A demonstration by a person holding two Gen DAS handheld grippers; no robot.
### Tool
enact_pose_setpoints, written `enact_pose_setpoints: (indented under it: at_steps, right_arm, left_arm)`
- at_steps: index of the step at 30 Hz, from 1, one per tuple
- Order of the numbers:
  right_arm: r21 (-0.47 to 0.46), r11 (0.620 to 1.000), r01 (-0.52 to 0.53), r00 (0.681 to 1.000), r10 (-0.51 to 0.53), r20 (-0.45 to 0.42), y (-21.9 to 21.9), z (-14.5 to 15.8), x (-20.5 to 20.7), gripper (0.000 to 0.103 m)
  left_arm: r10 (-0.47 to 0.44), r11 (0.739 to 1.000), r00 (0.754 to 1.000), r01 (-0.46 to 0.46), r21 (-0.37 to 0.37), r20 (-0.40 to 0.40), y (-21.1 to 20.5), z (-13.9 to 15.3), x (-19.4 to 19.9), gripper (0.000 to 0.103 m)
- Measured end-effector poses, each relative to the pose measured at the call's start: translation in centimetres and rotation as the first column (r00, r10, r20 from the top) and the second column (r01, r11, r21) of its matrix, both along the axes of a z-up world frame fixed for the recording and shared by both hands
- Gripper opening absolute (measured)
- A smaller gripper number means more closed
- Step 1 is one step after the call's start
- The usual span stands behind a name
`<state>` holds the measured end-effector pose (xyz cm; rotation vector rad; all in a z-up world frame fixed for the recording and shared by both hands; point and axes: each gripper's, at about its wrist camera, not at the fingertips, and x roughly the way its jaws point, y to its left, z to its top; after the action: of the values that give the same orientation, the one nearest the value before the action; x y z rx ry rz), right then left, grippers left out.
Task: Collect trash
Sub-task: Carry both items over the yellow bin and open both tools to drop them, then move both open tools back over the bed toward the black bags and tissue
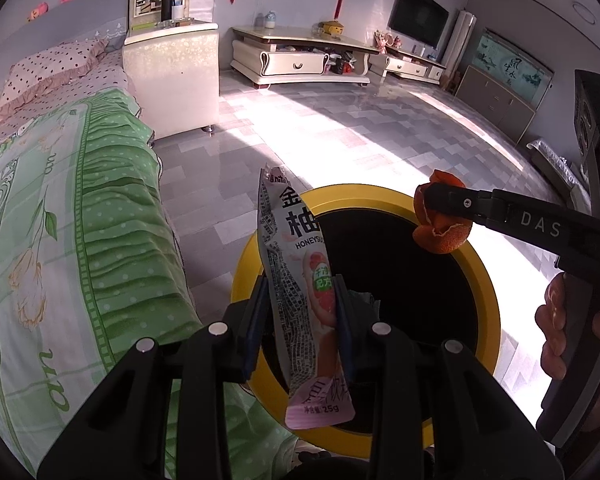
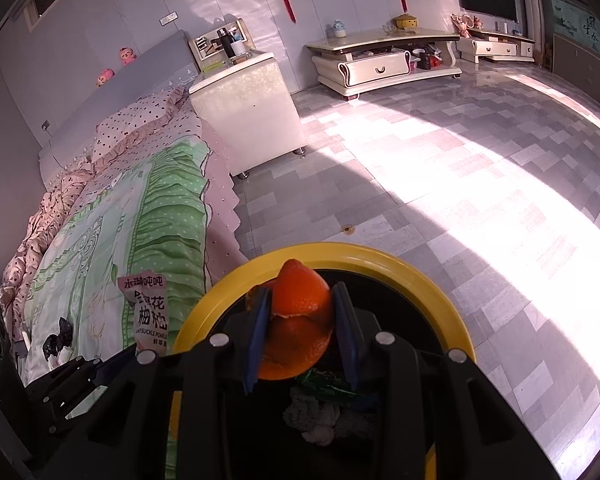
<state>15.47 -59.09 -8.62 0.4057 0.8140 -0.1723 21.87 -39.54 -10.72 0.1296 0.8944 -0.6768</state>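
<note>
Blue pads of our left gripper [image 1: 302,286] pinch a pink-and-grey sachet [image 1: 300,276] low in the centre of the left view, its printed end poking up past the fingertips and its pink tail hanging toward us. Our right gripper [image 2: 302,300] squeezes an orange peel [image 2: 298,320] between its own blue pads, low centre in the right view; in the left view the same peel [image 1: 440,216] sits at the tip of the black arm reaching in from the right edge. Both pieces hang over the bin [image 1: 488,288], whose yellow rim rings a dark inside. Down in it, in the right view, we see crumpled grey tissue [image 2: 320,416] and a green wrapper [image 2: 328,384]. Left of the bin lies the bed [image 1: 80,216] with its green cover. Farther off, sunlit grey tiles run to a white nightstand [image 1: 172,80] at upper left, and a low cream TV stand [image 1: 300,56] lines the far wall under a dark TV [image 1: 418,16].
</note>
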Motion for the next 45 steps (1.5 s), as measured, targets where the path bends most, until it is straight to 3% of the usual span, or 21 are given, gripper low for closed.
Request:
enact_pose_setpoints:
  at_steps: [3,8,11,22,35,45]
  right_arm:
    - [0.011,1.0,0.008,1.0,-0.008,-0.004,-0.2,-0.2,-0.1,0.031]
    - [0.011,1.0,0.024,1.0,-0.023,-0.013,-0.5,-0.2,-0.2,0.033]
    - [0.011,0.999,0.039,0.999,-0.039,-0.005,-0.7,0.1,-0.6,0.042]
    - [0.005,0.998,0.056,0.998,-0.056,0.016,0.0,1.4,-1.6,0.05]
    - [-0.051,0.998,-0.024,0.999,0.026,0.038,5.3,4.3,-1.2,0.053]
    - [-0.067,0.983,-0.171,0.983,0.175,0.059,12.8,5.8,0.6,0.056]
  left_arm:
    - [-0.006,1.0,1.0,0.006,-0.001,-0.005,0.0,-0.1,0.1,0.032]
    - [0.001,1.0,1.0,-0.001,-0.016,-0.002,0.2,0.1,0.0,0.048]
    - [0.011,1.0,1.0,-0.011,-0.018,0.008,0.6,0.4,0.0,0.055]
    - [0.069,0.997,0.997,-0.068,-0.02,0.044,3.8,2.0,-0.1,0.074]
    - [0.206,0.978,0.976,-0.205,-0.027,0.071,12.2,3.5,1.4,0.076]
    - [0.345,0.939,0.937,-0.343,-0.037,0.061,21.0,3.7,3.1,0.077]
